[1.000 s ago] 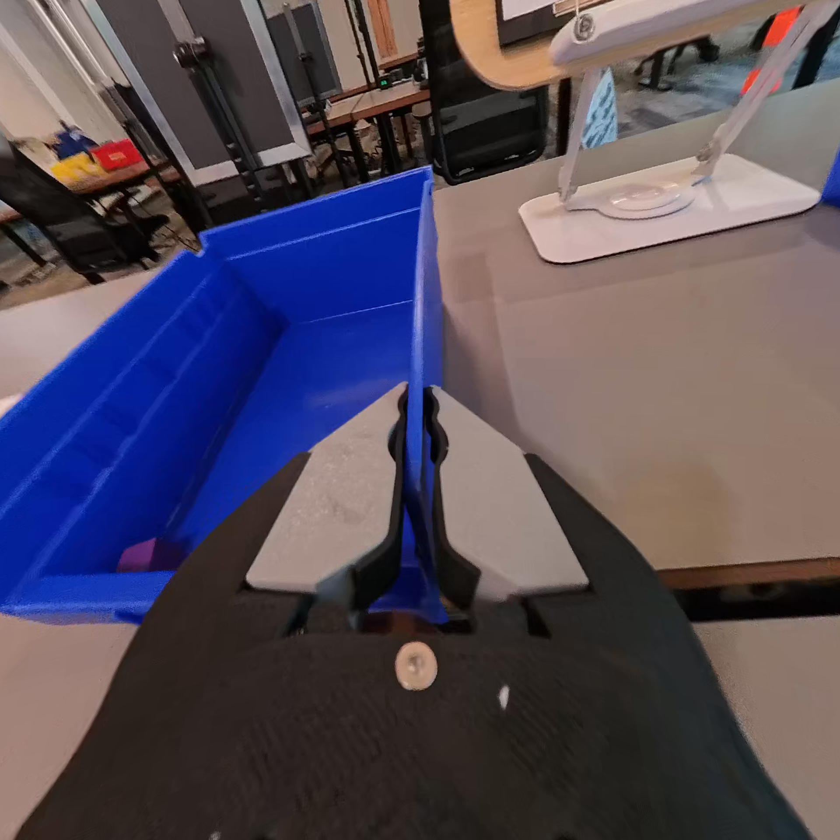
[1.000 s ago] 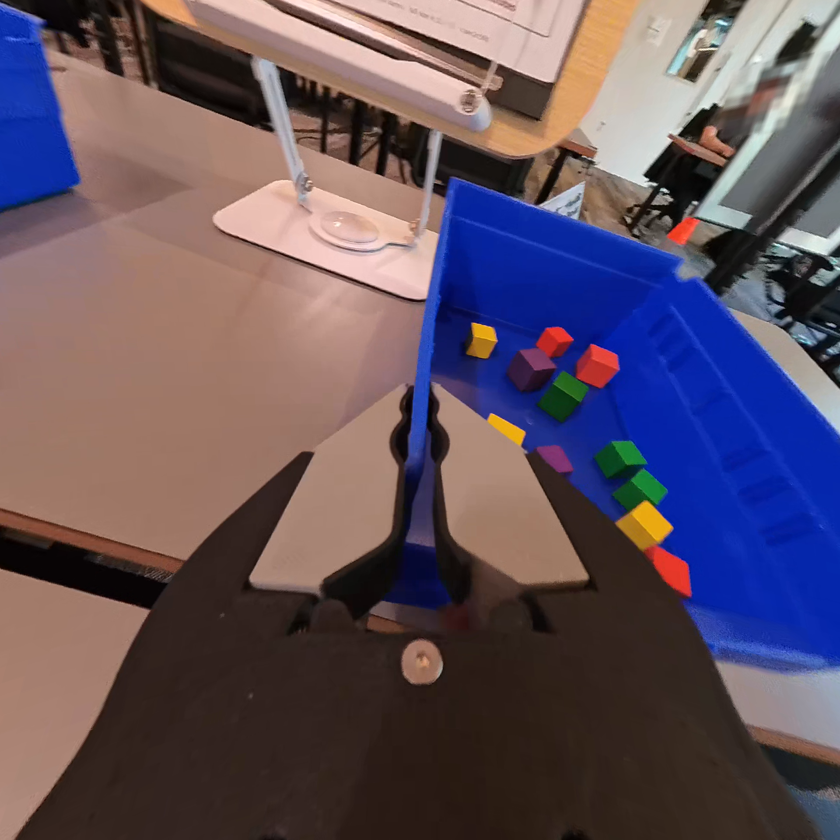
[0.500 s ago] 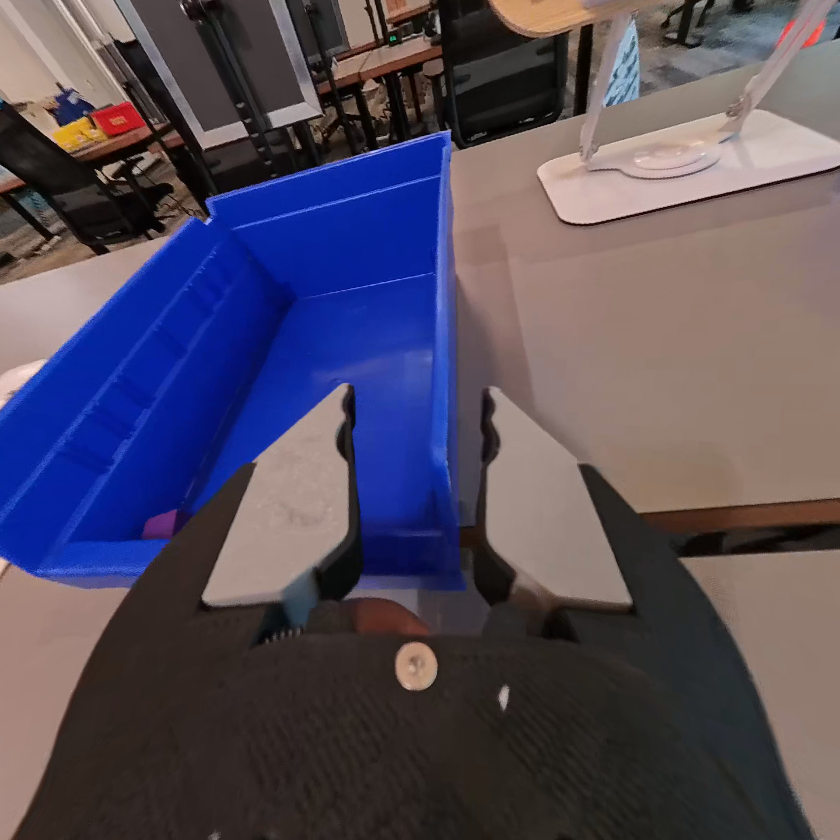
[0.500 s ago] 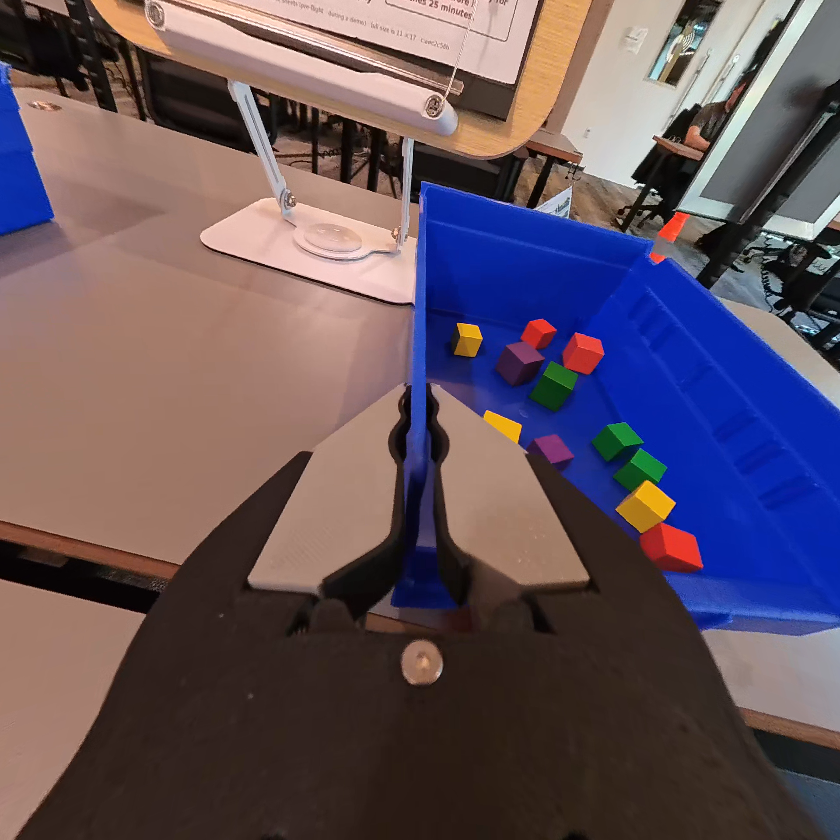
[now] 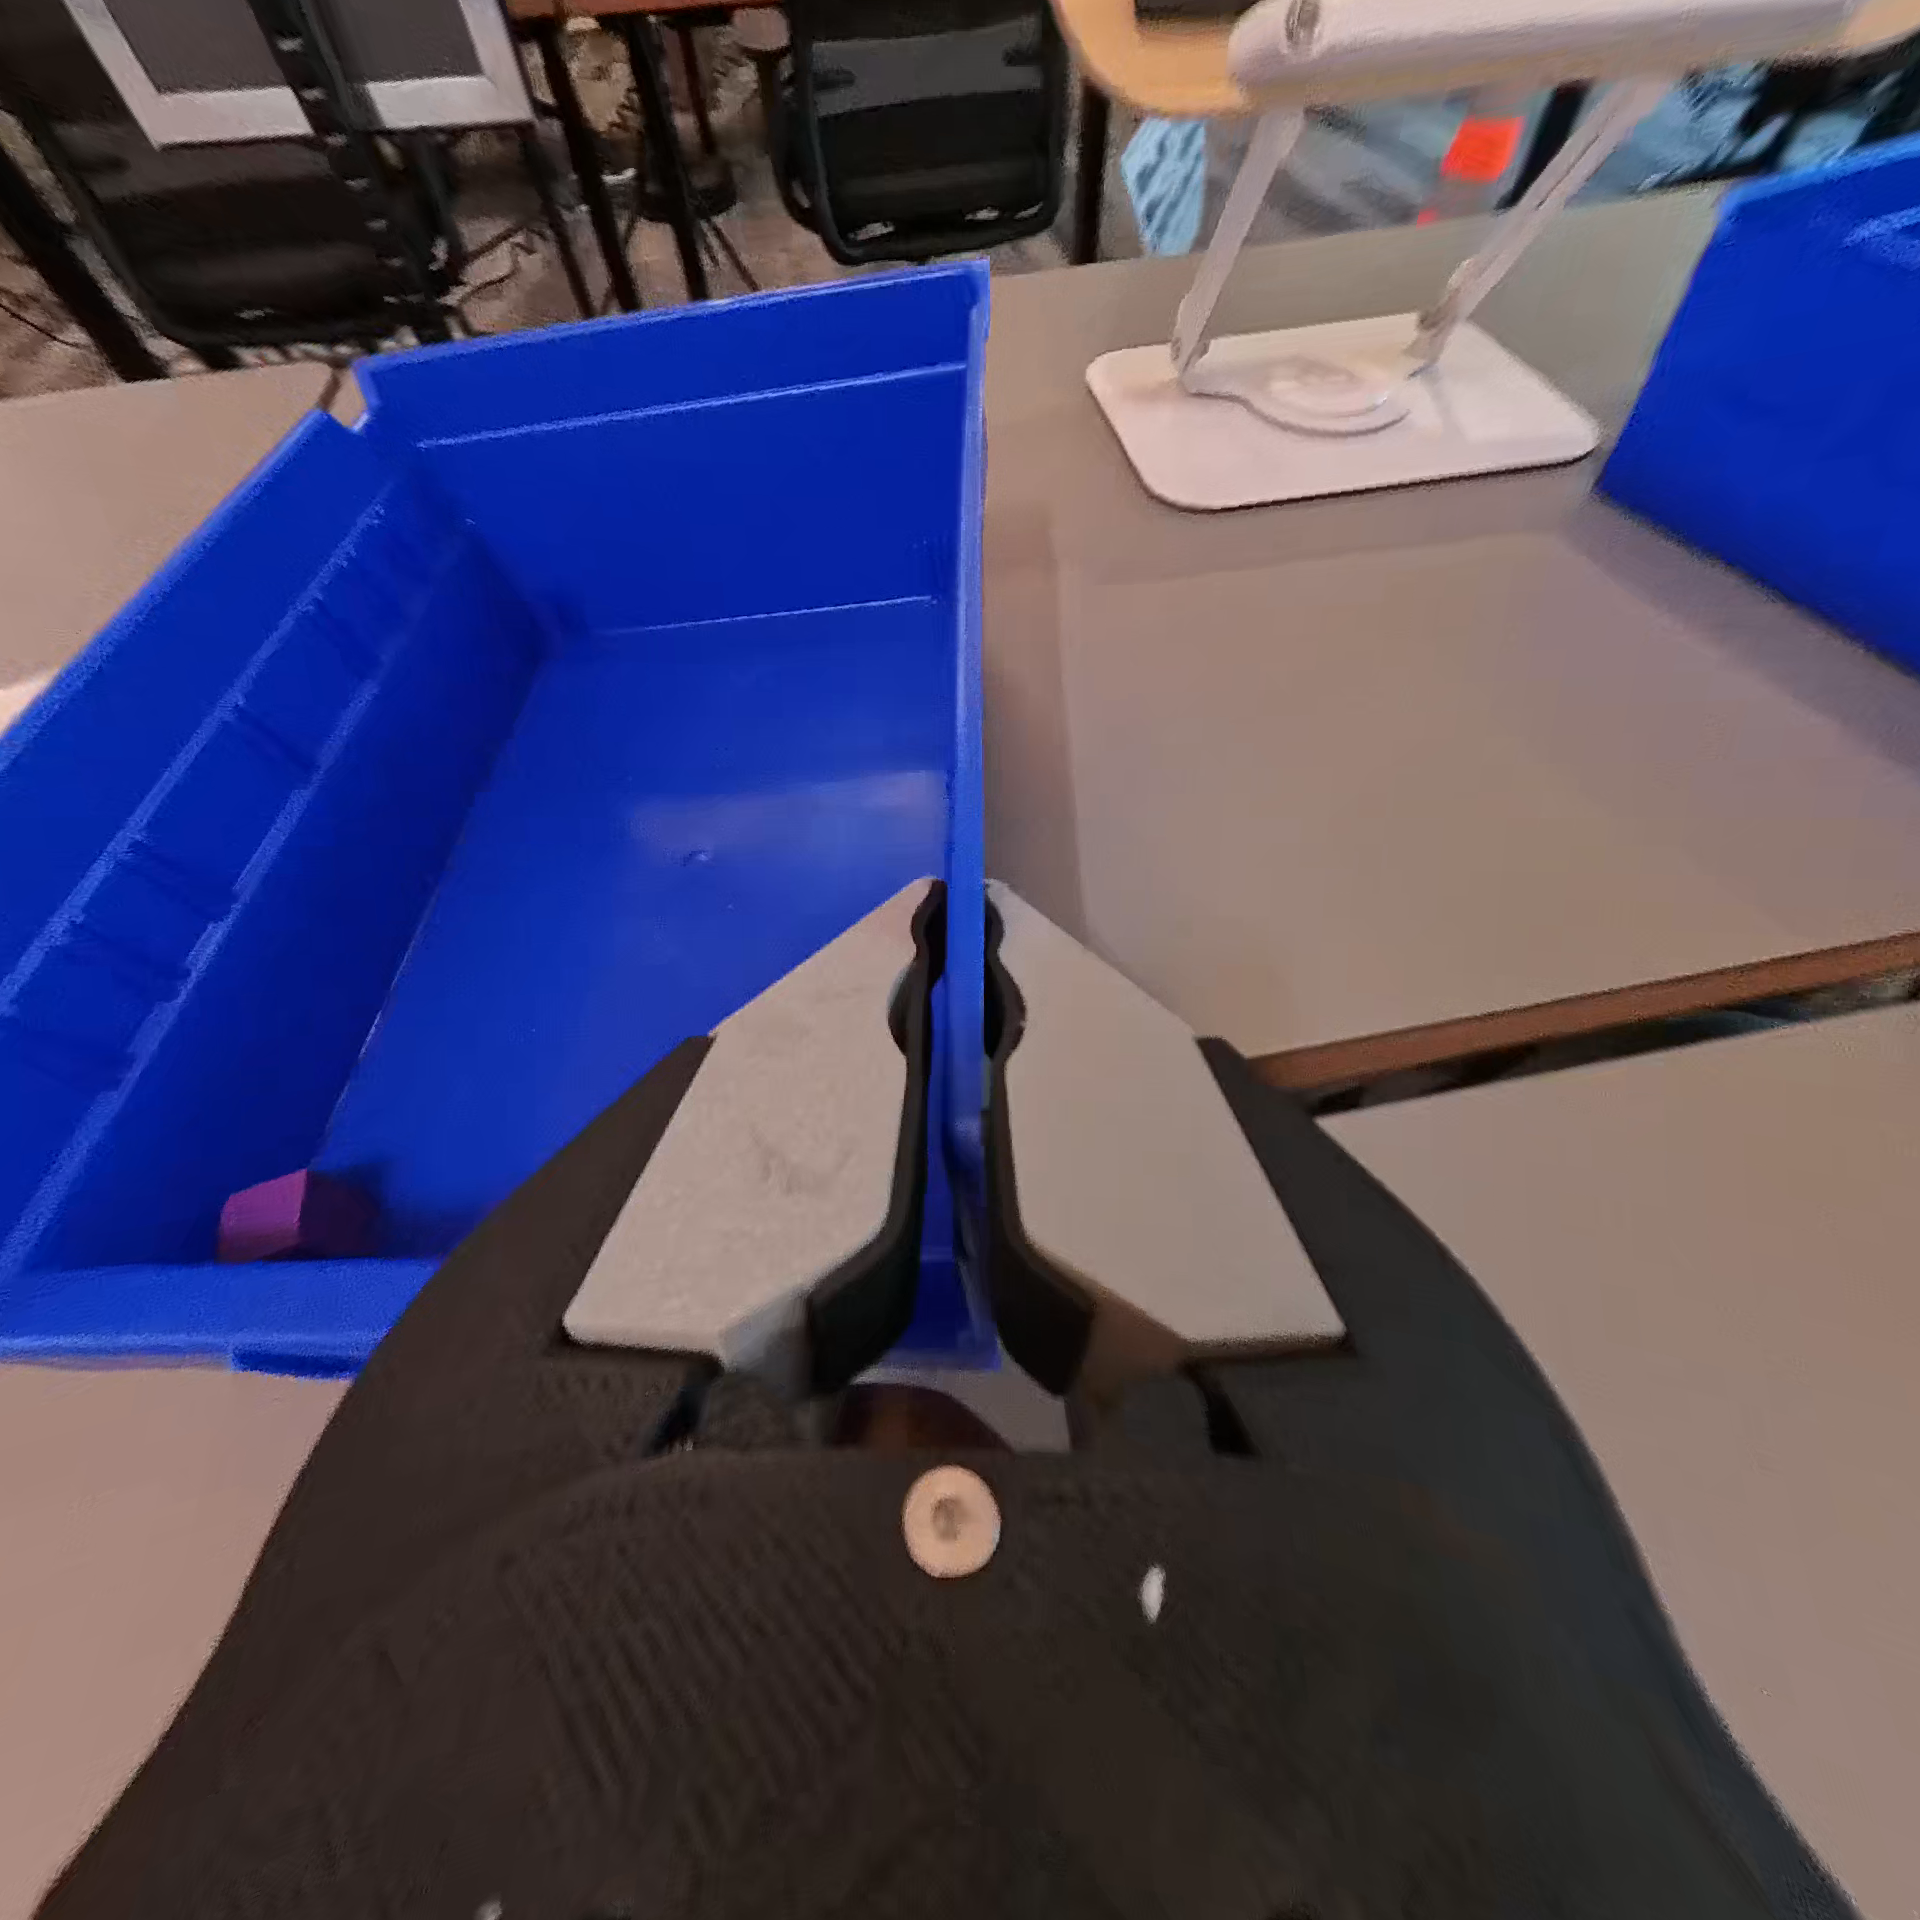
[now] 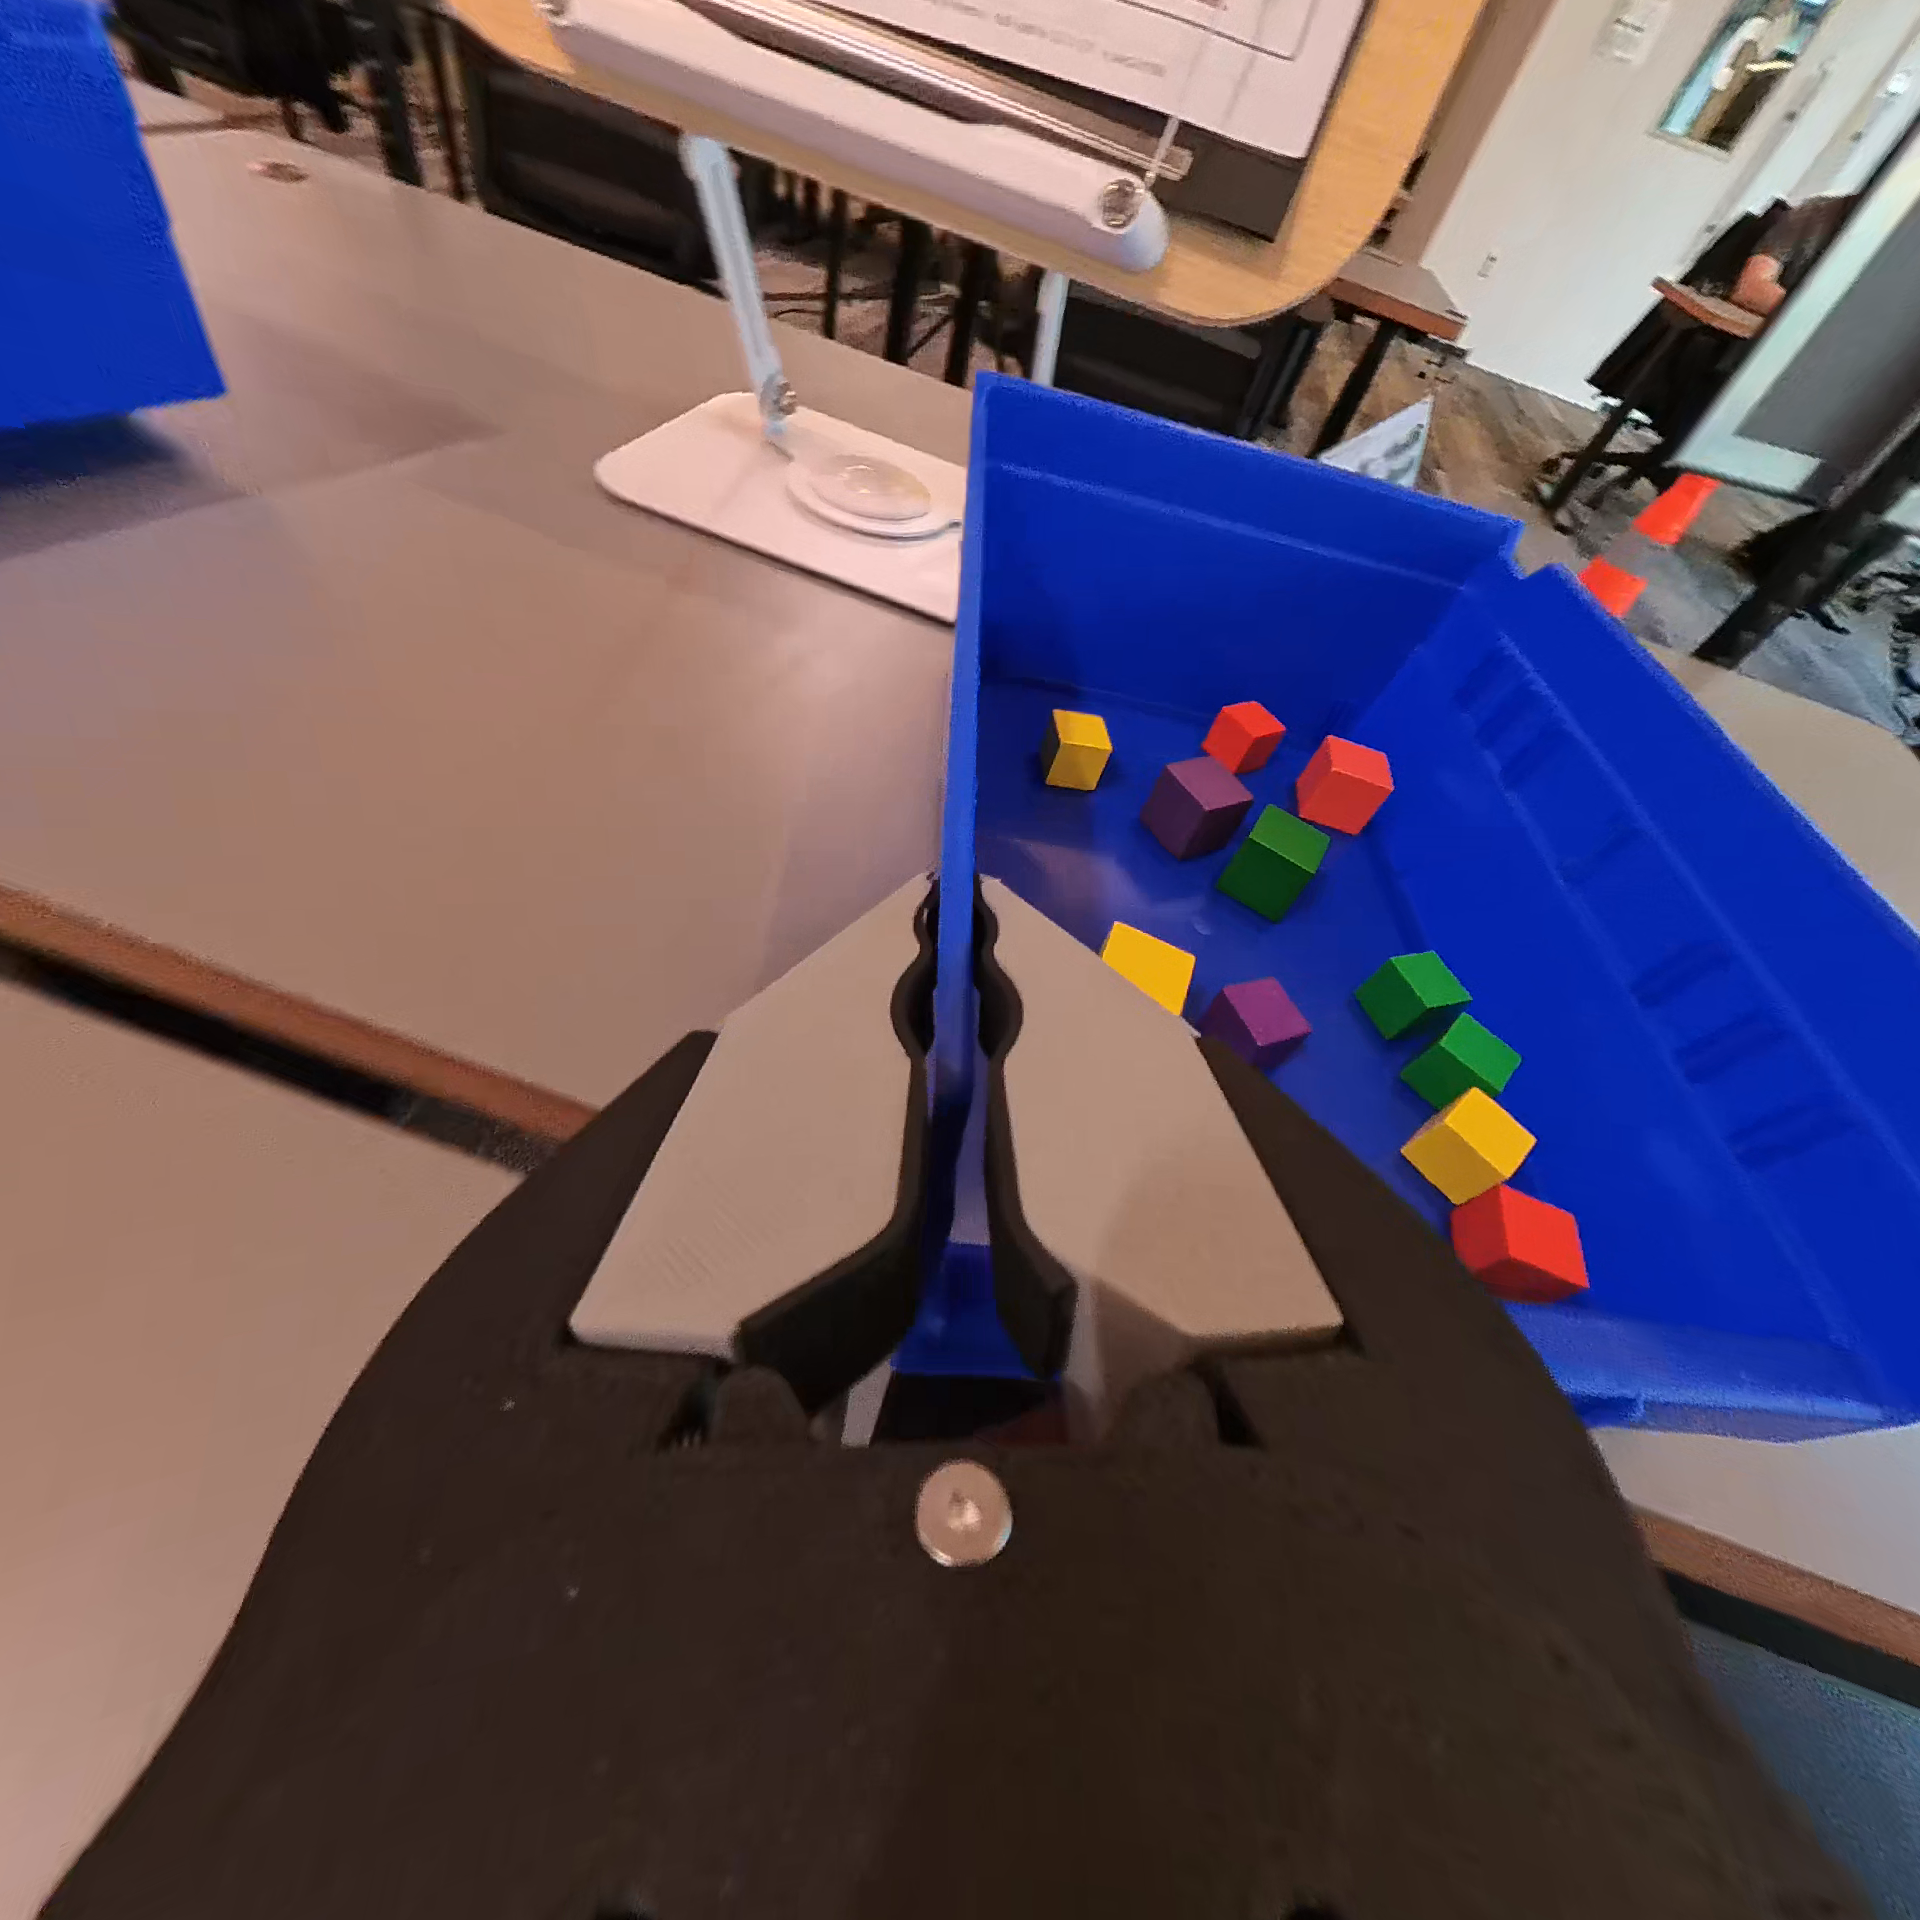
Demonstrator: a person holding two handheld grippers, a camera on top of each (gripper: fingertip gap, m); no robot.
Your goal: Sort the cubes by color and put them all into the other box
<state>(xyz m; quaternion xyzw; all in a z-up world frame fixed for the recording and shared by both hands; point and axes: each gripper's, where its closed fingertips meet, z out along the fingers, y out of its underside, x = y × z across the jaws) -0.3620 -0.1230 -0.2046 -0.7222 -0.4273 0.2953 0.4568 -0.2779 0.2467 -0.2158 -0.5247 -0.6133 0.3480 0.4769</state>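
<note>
My left gripper (image 5: 964,899) is shut on the right wall of a blue box (image 5: 966,623); a single purple cube (image 5: 281,1226) lies in the box's near left corner. My right gripper (image 6: 956,899) is shut on the left wall of the other blue box (image 6: 961,675). That box holds several cubes: yellow (image 6: 1077,748), red (image 6: 1345,784), purple (image 6: 1195,805), green (image 6: 1273,860) and others. This box looks tilted. Each box also shows at the edge of the other view, the cube box in the left wrist view (image 5: 1797,416) and the nearly empty one in the right wrist view (image 6: 73,239).
A white stand (image 5: 1340,426) with a board on thin arms sits on the grey table (image 5: 1403,748) between the boxes; it also shows in the right wrist view (image 6: 790,509). A seam between table tops (image 6: 260,1049) runs near the front. Chairs and desks stand behind.
My left gripper let go of the box wall, opened wide, then shut on the same wall again farther along. My right gripper stayed shut on its box wall, and the box shifted a little.
</note>
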